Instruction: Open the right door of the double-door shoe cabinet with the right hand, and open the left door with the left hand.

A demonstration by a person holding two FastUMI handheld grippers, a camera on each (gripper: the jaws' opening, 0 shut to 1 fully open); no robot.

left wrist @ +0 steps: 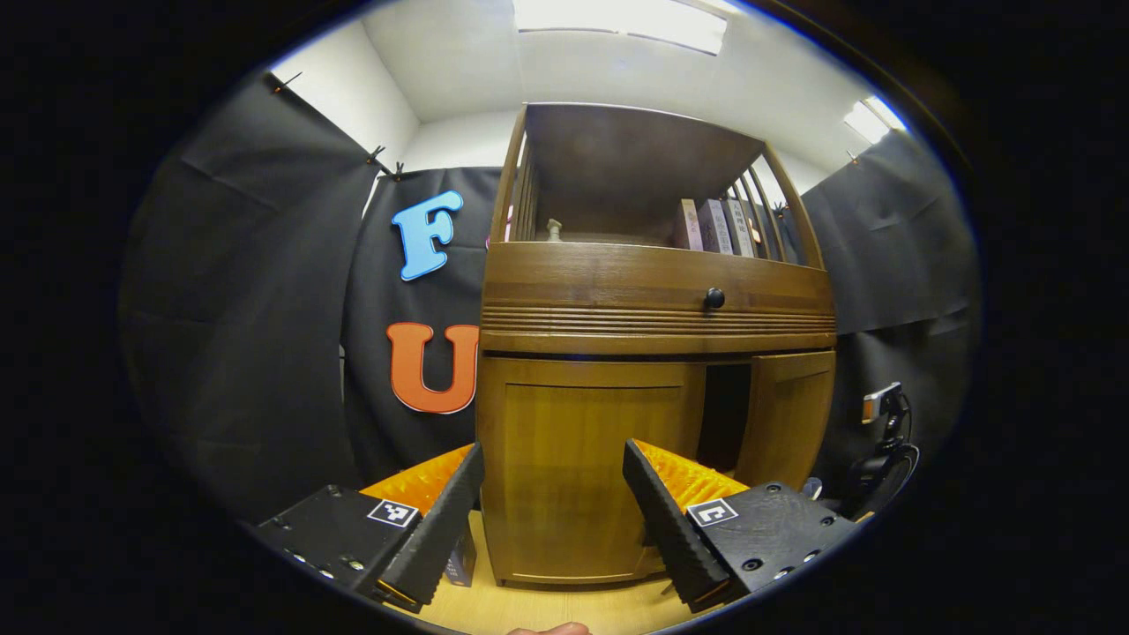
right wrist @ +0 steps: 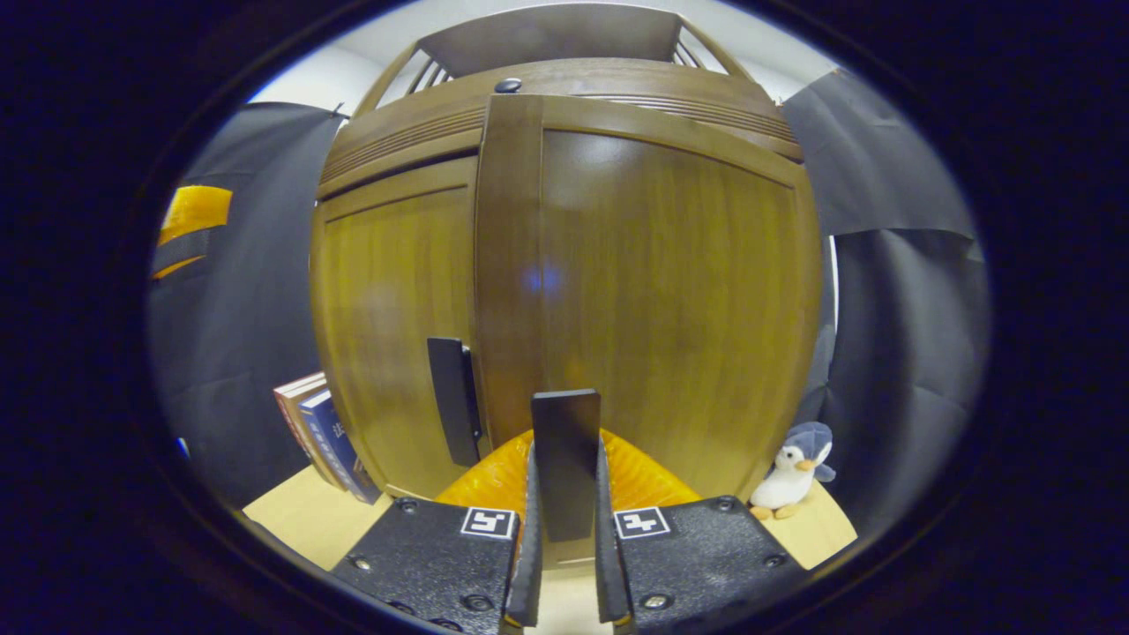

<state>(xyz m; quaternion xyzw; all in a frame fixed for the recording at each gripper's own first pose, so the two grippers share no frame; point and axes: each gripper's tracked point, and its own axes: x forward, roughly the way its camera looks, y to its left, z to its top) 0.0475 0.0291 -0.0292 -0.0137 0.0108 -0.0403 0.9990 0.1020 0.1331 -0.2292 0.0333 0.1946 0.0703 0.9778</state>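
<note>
The brown wooden shoe cabinet point(left wrist: 653, 388) stands on the pale bench point(left wrist: 564, 608). Right claw point(right wrist: 564, 529) clenched on the right door's black handle point(right wrist: 565, 459), hiding its base; the right door point(left wrist: 785, 414) stands ajar. Left claw point(left wrist: 554, 503) released before the left door point(left wrist: 591, 467).

The left gripper view sits back a bit and low, looking slightly up at the front of the shoe cabinet point(left wrist: 657, 353), so the whole thing fits mid-frame, from the open shelf at the top down to the desk point(left wrist: 564, 608) along the bottom edge. The right gripper view is way closer, pretty much nose-up against the right door point(right wrist: 670, 300), which fills the center. Both views share the cabinet's door fronts and the desk.
</note>
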